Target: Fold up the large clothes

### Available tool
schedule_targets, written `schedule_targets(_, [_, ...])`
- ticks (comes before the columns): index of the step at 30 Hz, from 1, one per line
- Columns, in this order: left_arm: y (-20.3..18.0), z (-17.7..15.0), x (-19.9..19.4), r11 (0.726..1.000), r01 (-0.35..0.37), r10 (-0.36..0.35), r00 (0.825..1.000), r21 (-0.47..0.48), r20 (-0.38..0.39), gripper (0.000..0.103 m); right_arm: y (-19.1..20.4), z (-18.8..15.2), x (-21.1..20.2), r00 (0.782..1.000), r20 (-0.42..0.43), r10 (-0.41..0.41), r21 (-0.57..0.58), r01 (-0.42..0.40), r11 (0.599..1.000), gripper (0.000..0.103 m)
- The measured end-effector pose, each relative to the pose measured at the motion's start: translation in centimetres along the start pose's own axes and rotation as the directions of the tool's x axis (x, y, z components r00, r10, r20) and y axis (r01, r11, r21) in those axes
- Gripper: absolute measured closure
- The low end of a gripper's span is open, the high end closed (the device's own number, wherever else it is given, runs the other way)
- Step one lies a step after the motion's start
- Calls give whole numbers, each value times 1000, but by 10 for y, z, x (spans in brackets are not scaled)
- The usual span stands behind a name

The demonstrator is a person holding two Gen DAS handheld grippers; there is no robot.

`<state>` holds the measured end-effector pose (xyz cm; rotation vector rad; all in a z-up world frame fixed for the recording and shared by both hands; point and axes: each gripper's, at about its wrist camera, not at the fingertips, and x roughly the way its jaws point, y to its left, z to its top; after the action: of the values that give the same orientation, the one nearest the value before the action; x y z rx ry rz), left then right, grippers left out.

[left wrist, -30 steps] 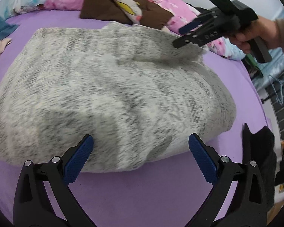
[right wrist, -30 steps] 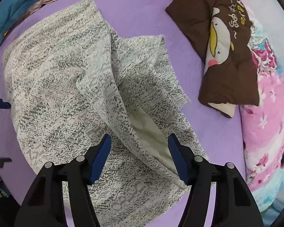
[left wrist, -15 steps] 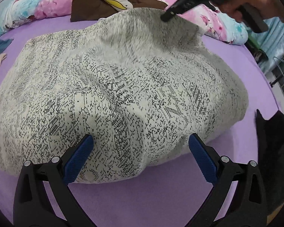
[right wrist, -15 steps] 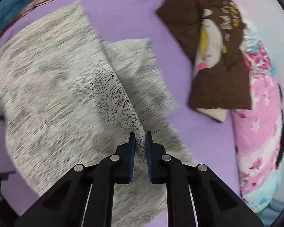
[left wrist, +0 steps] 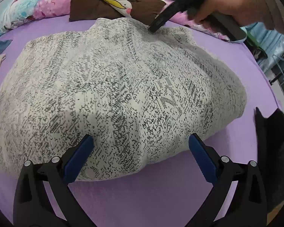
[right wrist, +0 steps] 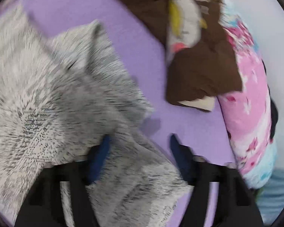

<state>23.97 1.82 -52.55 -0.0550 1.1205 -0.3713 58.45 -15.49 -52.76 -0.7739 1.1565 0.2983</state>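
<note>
Hovering my left gripper point(left wrist: 141, 156) at the near hem with its jaws spread wide and empty, I am placed to take that edge next. The speckled grey-and-cream knit sweater point(left wrist: 111, 87) lies on the purple bedsheet point(left wrist: 142, 193) — its long axis running away from me toward the brown penguin-print pillow point(left wrist: 119, 1). My right gripper point(right wrist: 139, 147) looks released over a folded flap, though the picture is blurred.

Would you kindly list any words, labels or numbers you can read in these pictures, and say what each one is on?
Brown cushion: a short line of pale stitched characters above the duck picture, too small and curved to read.
Same cushion in the right wrist view: blurred by motion, unreadable.
Grey knit sweater, left gripper, right gripper: no text visible.
</note>
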Motion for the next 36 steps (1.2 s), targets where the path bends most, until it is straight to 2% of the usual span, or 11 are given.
schedule_targets(4, [11, 4, -16, 999, 8, -7, 1000, -38, 23, 7, -59, -27, -14, 1000, -13, -10, 140, 12, 990, 29])
schedule_targets(8, [44, 7, -30, 986, 55, -52, 998, -155, 24, 7, -96, -70, -10, 998, -46, 40, 293, -24, 956, 24])
schedule_targets(12, [90, -12, -41, 945, 101, -102, 995, -310, 14, 7, -103, -108, 0, 996, -76, 47, 334, -19, 942, 24])
schedule_targets(15, [121, -32, -52, 906, 121, -121, 992, -406, 25, 7, -91, -129, -7, 996, -36, 76, 366, -57, 929, 24])
schedule_targets(17, [140, -46, -60, 874, 133, -126, 991, -467, 47, 7, -72, -136, -20, 997, -2, 71, 321, -66, 945, 24])
schedule_targets(21, [188, -77, -65, 742, 203, -167, 979, -638, 117, 7, -23, -142, -50, 994, 74, 83, 200, -97, 975, 23])
schedule_targets(23, [202, -86, -64, 702, 232, -176, 973, -674, 151, 7, -9, -144, -62, 985, 114, 126, 202, -147, 968, 20])
schedule_targets(27, [227, -96, -59, 590, 289, -199, 957, -754, 212, 7, 14, -141, -73, 970, 159, 184, 203, -215, 955, 19])
schedule_targets(31, [246, -102, -53, 463, 369, -238, 927, -806, 289, 7, 34, -138, -85, 960, 169, 223, 210, -256, 944, 19])
schedule_targets(33, [250, -102, -49, 428, 394, -256, 916, -814, 309, 7, 39, -134, -93, 955, 178, 238, 198, -272, 942, 19])
schedule_targets(36, [250, -101, -46, 415, 442, -292, 893, -795, 343, 8, 47, -126, -103, 944, 196, 266, 180, -301, 937, 19])
